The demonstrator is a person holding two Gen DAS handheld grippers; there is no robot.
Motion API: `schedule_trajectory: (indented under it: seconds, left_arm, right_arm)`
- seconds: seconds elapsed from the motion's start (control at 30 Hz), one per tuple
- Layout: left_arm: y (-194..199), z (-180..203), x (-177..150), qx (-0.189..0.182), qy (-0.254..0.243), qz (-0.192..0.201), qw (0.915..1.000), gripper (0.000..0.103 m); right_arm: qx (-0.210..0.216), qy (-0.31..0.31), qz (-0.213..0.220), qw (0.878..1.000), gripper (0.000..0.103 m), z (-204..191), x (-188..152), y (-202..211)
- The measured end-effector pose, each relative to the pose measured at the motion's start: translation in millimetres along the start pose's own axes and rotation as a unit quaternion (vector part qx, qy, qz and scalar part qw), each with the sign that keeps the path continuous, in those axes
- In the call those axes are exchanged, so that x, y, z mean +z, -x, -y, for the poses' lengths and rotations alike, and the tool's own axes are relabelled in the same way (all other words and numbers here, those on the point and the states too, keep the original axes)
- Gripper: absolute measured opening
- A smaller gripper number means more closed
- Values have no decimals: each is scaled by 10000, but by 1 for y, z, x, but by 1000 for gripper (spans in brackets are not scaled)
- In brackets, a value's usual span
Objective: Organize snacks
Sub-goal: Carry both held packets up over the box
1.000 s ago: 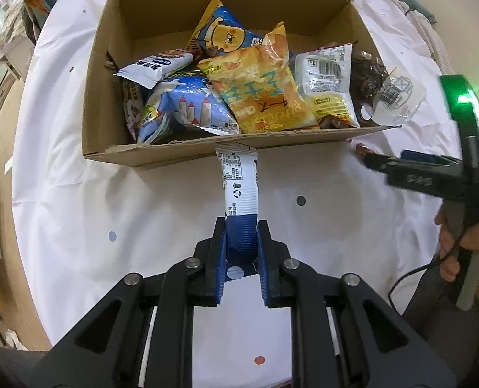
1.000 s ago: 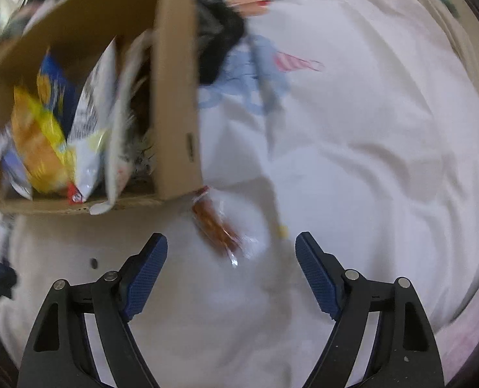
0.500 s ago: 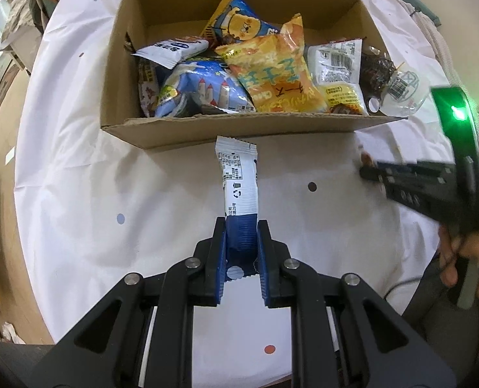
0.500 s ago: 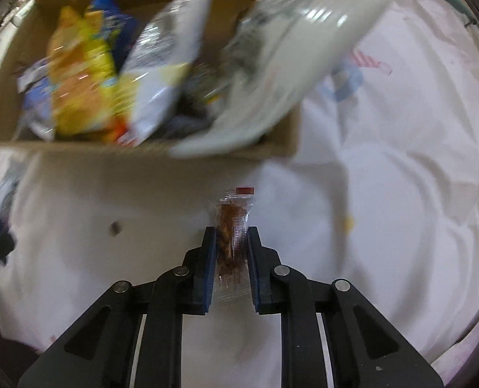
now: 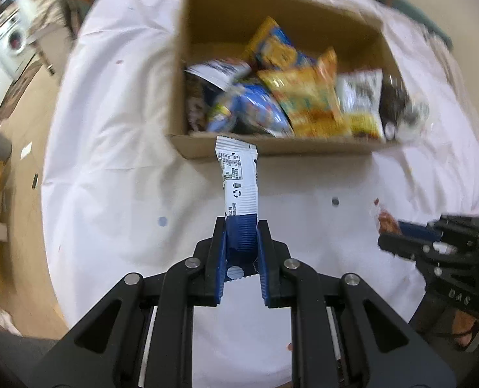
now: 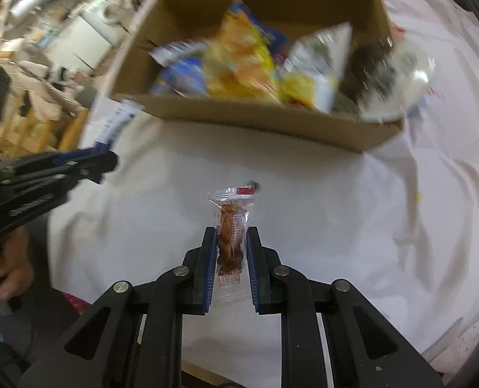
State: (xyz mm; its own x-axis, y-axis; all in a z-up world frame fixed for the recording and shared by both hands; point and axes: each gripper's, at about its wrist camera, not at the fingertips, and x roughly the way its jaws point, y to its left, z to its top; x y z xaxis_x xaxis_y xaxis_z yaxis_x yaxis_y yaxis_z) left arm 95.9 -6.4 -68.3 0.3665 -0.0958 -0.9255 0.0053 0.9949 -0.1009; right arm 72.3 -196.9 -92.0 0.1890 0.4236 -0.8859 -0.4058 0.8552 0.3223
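Left fingers [image 5: 241, 242] clamp a blue-white packet [image 5: 238, 174]; right fingers [image 6: 229, 242] clamp a clear snack packet [image 6: 231, 223] before the box [image 6: 255, 119].

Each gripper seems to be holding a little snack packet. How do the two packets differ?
The left packet is opaque, white with a blue end and printed text; the right packet is clear, showing a reddish-brown snack inside. The left packet is long, reaching the cardboard box edge in its view; the right packet looks shorter, well short of the box. Both are clamped by one end and point toward the box.
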Motion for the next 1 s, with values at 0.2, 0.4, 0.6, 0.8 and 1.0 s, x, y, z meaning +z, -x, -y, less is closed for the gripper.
schedule_trajectory:
  seconds: [0.2,0.4,0.6,0.8,1.0]
  left_arm:
    - [37,-1,5,100,51,643,9979,14]
    - [61,-1,36,293,-127,1183,9925,14]
    - [62,4,82,340,-297,1581,9864,14]
    - [37,5,111,244,-305,1698,9847,14]
    - [16,1,114,-46,-29,1567,9876,15]
  right_arm:
    - [361,187,712,9966,19,-15,24,25]
    - [44,17,1473,9891,19,-1,50,51]
    - [-428,-449,1878,9802,19,28,79,63]
    - [-723,-803,1895,9759,19,57,93,56]
    - [-698,-1111,1946,9721,19,68,94,55]
